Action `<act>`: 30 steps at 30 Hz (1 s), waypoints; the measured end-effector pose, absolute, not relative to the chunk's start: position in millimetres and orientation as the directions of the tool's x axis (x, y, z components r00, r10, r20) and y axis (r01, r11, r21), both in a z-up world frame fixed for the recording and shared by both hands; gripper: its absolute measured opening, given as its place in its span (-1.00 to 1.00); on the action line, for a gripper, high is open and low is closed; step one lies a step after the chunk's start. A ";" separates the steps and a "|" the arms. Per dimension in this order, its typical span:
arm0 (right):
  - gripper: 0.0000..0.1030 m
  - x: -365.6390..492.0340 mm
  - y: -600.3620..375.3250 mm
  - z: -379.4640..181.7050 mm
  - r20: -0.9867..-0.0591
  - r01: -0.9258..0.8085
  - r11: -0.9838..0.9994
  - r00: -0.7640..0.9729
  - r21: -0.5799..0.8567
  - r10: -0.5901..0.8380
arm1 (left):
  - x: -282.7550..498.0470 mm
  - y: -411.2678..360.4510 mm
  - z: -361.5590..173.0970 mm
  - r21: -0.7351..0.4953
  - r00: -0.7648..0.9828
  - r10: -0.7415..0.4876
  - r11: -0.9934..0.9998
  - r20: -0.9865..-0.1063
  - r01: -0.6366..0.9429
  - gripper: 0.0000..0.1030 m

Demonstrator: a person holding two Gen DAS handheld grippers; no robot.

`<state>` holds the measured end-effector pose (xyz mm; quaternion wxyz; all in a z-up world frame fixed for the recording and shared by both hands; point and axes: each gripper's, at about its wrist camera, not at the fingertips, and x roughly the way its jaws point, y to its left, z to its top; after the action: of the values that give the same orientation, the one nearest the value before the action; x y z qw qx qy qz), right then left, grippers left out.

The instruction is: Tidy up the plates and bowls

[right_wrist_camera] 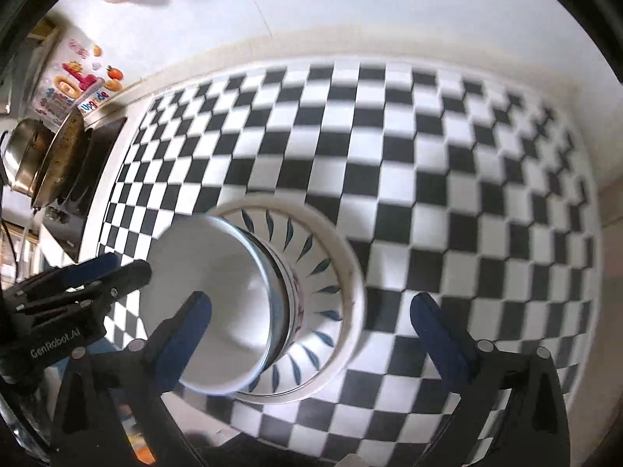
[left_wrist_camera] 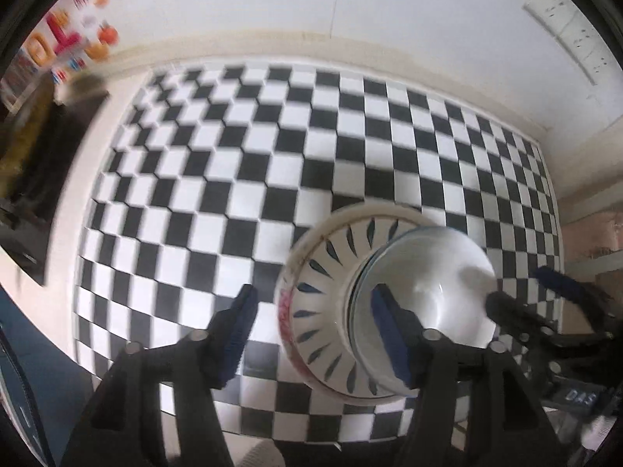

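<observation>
A nested stack of bowls stands on the black-and-white checked cloth (left_wrist_camera: 272, 155). The outer bowl (left_wrist_camera: 323, 284) (right_wrist_camera: 331, 272) is white with blue leaf strokes inside. A plain white bowl (left_wrist_camera: 436, 284) (right_wrist_camera: 218, 295) sits on top, and a red-printed bowl wall shows between them. My left gripper (left_wrist_camera: 315, 330) hangs open above the stack, one finger over the white bowl and one over the cloth. My right gripper (right_wrist_camera: 311, 330) stands wide open over the stack's other side. Neither one's pads press on anything. Each gripper also shows in the other's view, the right gripper (left_wrist_camera: 529, 292) and the left gripper (right_wrist_camera: 117, 268).
At the left edge of the counter stand a steel pot (right_wrist_camera: 23, 155), a dark hob (right_wrist_camera: 97, 148) and a colourfully printed tub (right_wrist_camera: 74, 85). A white wall with a socket strip (left_wrist_camera: 564, 27) runs behind the cloth. The cloth ends close to the stack's near side.
</observation>
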<state>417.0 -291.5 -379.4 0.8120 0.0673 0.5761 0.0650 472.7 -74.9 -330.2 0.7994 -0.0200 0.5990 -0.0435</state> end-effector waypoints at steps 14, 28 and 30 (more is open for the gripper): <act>1.00 317.4 -269.0 -268.5 -0.760 0.091 0.996 0.647 -0.005 -0.063 | 406.4 -53.2 -225.5 -0.067 0.609 -0.063 0.998 -0.791 0.016 0.98; 1.00 216.5 -245.1 -192.5 -0.631 0.107 0.994 0.772 0.017 -0.072 | 318.2 -51.3 -163.6 0.018 0.724 0.004 1.000 -0.690 0.012 0.99; 1.00 201.9 -245.3 -184.3 -0.614 0.107 0.994 0.786 0.017 -0.075 | 307.2 -51.7 -158.6 0.023 0.733 0.010 1.000 -0.681 0.008 0.99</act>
<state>201.9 -245.3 -184.3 0.9446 0.0252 0.3236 -0.0481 307.2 -51.7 -158.6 0.9307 0.0120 0.3657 0.0006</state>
